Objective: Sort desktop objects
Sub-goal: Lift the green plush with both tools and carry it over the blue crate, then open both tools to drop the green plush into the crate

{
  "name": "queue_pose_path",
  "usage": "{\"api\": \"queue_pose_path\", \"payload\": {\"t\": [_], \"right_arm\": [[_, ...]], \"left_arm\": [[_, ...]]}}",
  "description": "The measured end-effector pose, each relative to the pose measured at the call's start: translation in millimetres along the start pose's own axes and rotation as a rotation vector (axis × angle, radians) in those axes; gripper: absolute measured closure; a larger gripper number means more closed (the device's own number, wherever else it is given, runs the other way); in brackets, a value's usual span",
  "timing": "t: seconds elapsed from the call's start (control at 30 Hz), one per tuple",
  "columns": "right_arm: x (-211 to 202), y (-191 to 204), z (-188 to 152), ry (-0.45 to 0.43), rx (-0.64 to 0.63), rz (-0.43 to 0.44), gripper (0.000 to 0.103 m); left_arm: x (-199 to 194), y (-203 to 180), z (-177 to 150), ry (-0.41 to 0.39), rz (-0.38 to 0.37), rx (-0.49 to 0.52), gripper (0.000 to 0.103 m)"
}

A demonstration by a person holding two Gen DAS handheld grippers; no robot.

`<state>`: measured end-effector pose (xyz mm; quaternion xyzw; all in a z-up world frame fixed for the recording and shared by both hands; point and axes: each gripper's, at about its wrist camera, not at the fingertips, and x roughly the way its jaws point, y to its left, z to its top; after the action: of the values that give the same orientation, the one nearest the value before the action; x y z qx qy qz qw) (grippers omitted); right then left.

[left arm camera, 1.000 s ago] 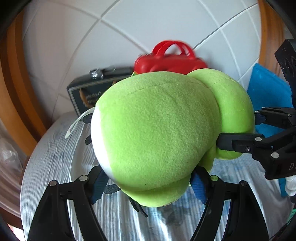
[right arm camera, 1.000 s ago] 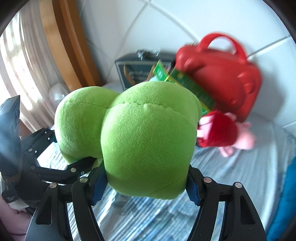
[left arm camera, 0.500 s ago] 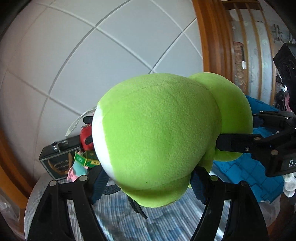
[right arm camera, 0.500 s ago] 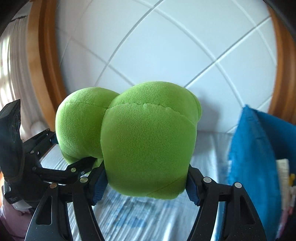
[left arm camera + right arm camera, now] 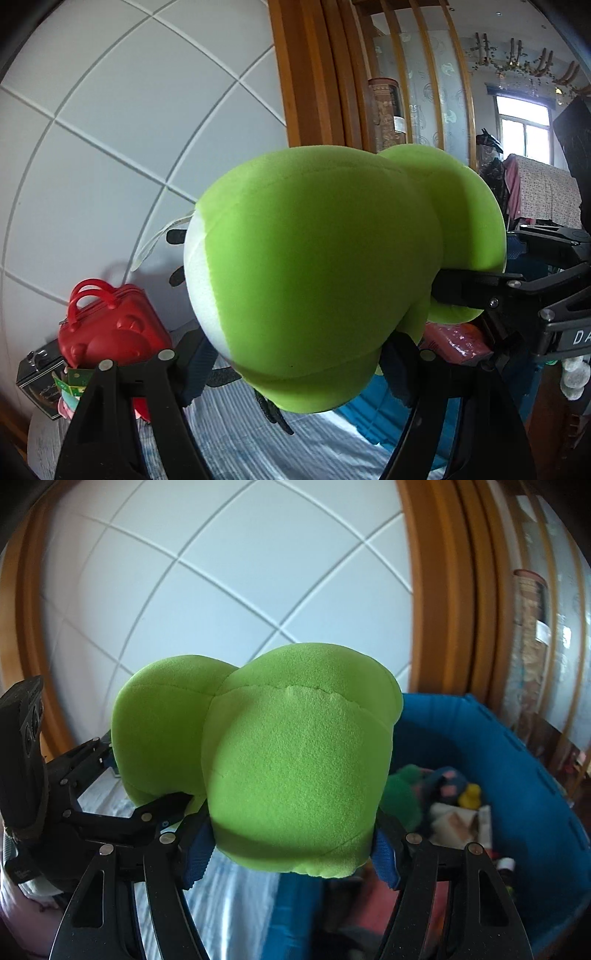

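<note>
Green plush toy (image 5: 314,277) held aloft between both grippers, above the striped bench (image 5: 240,443). Left gripper (image 5: 295,365) jaws clamp one lobe; right gripper (image 5: 291,849) jaws clamp the other. Each gripper shows at the edge of the other's view.

Left view only: red bear-face case (image 5: 110,325), dark tin (image 5: 37,376), green packet (image 5: 75,380), white patch on the plush.

Right view only: blue bin (image 5: 517,775) interior with mixed small items, blurred.

Writing: "DA" on the right gripper's body, rest cut off.
</note>
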<state>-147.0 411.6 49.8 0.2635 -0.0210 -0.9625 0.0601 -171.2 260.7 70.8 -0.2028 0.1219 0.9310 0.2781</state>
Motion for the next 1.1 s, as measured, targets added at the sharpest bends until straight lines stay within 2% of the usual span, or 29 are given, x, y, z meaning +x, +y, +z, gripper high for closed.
{"api": "queue_pose_path", "payload": {"t": [0.1, 0.3, 0.4, 0.67, 0.9, 1.03, 1.1], "right_arm": [[-4, -27, -3, 0.007, 0.017, -0.027, 0.032], [-8, -77, -14, 0.039, 0.059, -0.042, 0.032], [-9, -97, -20, 0.051, 0.079, -0.046, 0.032], [5, -132, -42, 0.154, 0.138, -0.023, 0.03], [8, -140, -54, 0.202, 0.136, -0.007, 0.018], [12, -145, -56, 0.201, 0.109, -0.052, 0.015], [13, -146, -55, 0.2, 0.097, -0.077, 0.008]], "left_arm": [[25, -32, 13, 0.024, -0.032, 0.017, 0.027], [64, -71, 29, 0.09, -0.053, 0.035, 0.027], [79, -85, 32, 0.152, -0.054, 0.035, 0.027], [111, -105, 23, 0.339, -0.041, -0.003, 0.024], [113, -121, 23, 0.369, -0.004, 0.003, 0.023], [113, -112, 22, 0.372, 0.013, -0.016, 0.022], [112, -108, 23, 0.37, 0.035, -0.023, 0.022]]}}
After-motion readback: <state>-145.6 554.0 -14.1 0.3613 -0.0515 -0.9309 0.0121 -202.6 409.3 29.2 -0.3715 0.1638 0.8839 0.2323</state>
